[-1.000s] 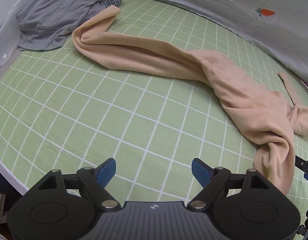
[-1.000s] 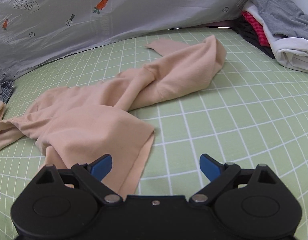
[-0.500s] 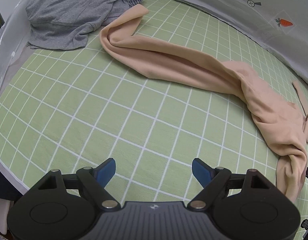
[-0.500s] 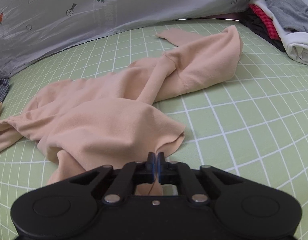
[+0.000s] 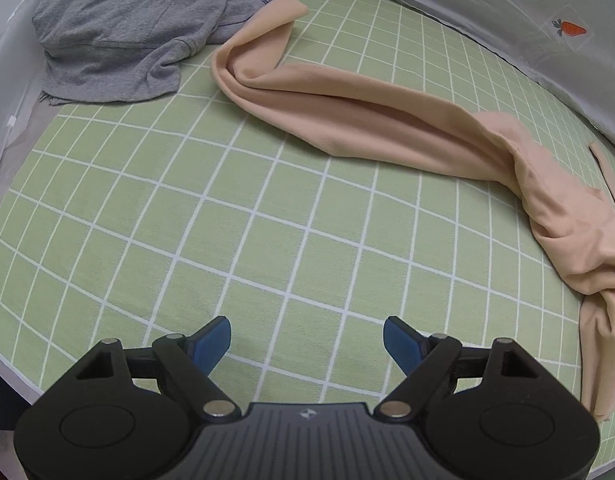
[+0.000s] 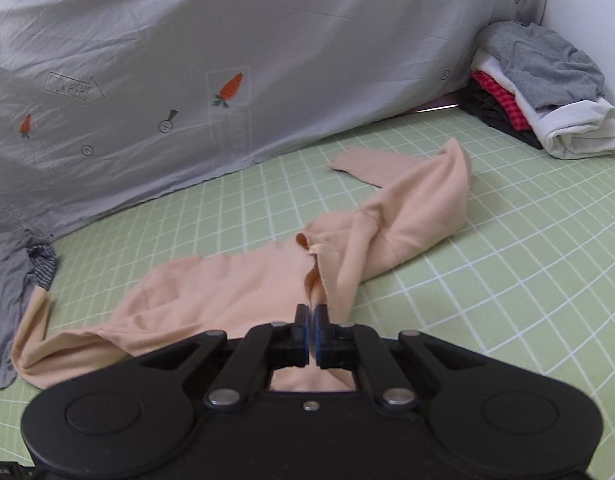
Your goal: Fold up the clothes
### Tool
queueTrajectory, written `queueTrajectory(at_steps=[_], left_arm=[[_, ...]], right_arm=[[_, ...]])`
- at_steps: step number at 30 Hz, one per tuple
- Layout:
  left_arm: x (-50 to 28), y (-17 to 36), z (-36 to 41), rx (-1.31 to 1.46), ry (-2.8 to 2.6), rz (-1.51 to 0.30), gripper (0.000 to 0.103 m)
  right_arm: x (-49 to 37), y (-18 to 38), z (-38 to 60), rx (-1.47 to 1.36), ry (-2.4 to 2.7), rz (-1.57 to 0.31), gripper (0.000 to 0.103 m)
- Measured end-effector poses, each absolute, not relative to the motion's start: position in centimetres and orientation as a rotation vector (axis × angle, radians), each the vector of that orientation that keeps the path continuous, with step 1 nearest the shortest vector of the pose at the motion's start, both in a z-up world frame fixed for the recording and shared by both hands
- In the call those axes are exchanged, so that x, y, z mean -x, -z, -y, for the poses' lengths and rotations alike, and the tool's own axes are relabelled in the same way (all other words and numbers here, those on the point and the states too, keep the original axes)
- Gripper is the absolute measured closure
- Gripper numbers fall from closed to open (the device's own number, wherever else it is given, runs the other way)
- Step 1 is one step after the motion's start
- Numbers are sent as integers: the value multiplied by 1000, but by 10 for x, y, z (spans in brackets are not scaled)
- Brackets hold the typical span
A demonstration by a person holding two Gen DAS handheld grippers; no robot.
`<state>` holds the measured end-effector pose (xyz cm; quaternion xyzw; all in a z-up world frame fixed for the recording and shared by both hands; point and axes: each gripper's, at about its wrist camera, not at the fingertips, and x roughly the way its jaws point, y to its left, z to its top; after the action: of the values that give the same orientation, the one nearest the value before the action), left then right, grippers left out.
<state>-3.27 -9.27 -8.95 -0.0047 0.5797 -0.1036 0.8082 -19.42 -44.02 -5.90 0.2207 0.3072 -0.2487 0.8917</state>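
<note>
A peach long-sleeved garment (image 5: 367,120) lies crumpled in a long band across the green checked sheet (image 5: 187,220). In the right wrist view the same peach garment (image 6: 227,292) is pulled up toward my right gripper (image 6: 310,320), which is shut on a fold of its edge. The cloth hangs taut from the blue pads. My left gripper (image 5: 306,336) stands open over bare sheet, well short of the garment's sleeve end, with nothing between its fingers.
A grey garment (image 5: 127,28) is heaped at the far left over a checked cloth. A pile of grey, white, red and dark clothes (image 6: 543,92) sits at the far right corner. A grey carrot-print sheet (image 6: 227,60) rises behind. The sheet's near edge drops off at left.
My right gripper closed on the peach garment's edge and lifted it, drawing the cloth up. My left gripper slid toward the grey heap and stayed open.
</note>
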Motion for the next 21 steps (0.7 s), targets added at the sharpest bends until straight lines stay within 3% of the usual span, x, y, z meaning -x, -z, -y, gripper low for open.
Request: queueTrajectory(at_steps=[12, 14, 16, 20, 21], left_arm=[[19, 91, 67, 3, 210, -1238, 19], [19, 90, 72, 1, 223, -1234, 19], [20, 88, 82, 0, 241, -1232, 19], [25, 84, 108, -6, 287, -1220, 19], [26, 82, 114, -8, 300, -1216, 19]], right_arm=[[170, 113, 361, -563, 272, -832, 99], [174, 105, 363, -562, 281, -811, 93], [180, 95, 369, -576, 298, -779, 66], [194, 75, 391, -589, 350, -713, 58], [198, 71, 396, -592, 362, -697, 52]])
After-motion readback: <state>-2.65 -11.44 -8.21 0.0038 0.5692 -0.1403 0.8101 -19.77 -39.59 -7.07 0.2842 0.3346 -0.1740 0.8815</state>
